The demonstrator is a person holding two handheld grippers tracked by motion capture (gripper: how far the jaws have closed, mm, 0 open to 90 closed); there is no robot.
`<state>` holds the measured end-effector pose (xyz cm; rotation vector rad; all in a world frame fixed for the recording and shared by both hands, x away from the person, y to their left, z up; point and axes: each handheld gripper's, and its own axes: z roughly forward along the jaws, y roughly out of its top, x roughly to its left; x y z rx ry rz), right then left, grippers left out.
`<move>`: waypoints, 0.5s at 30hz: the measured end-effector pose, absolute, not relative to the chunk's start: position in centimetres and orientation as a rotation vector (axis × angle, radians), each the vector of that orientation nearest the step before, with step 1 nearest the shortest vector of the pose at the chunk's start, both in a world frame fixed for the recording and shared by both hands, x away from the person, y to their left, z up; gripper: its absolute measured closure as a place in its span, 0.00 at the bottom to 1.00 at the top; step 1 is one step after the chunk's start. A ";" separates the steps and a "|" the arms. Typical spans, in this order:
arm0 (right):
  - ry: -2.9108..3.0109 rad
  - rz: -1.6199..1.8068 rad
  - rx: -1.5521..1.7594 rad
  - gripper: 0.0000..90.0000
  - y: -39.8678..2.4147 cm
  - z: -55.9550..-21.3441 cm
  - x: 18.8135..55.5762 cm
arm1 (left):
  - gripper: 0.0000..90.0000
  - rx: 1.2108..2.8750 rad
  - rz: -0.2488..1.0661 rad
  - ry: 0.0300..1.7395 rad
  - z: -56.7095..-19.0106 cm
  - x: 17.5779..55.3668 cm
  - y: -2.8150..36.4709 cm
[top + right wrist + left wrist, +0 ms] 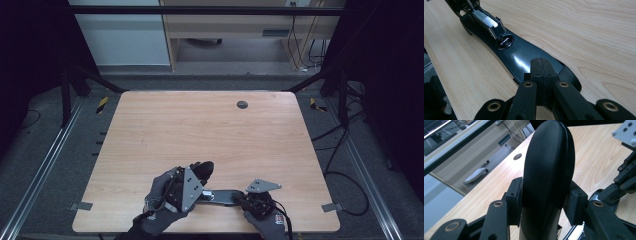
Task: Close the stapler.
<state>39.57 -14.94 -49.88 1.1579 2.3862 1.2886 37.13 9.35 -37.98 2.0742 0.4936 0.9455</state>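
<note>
A black stapler lies opened near the table's front edge. Its flat base (pixel 222 195) (pixel 521 57) rests on the wood, with the shiny anvil (pixel 504 41) and the metal magazine (pixel 487 22) towards its far end. The rounded top arm (pixel 204 171) (pixel 549 165) stands swung up. My left gripper (pixel 200 176) (pixel 546 202) is shut on that top arm, one pad on each side. With its jaws shut together, my right gripper (pixel 239 198) (pixel 541 62) rests its tips on the near end of the base.
The wooden table (pixel 200 125) has a round cable hole (pixel 242 104) (pixel 517 156) at the back. My right gripper's linkage (pixel 626 177) sits close beside the left one. Metal rails and cables (pixel 345 170) run along the floor on both sides.
</note>
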 end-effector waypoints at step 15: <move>2.388 1.295 1.154 1.00 -14.9 -49.9 39.5 | 0.60 2.107 0.967 0.458 -38.6 37.1 8.2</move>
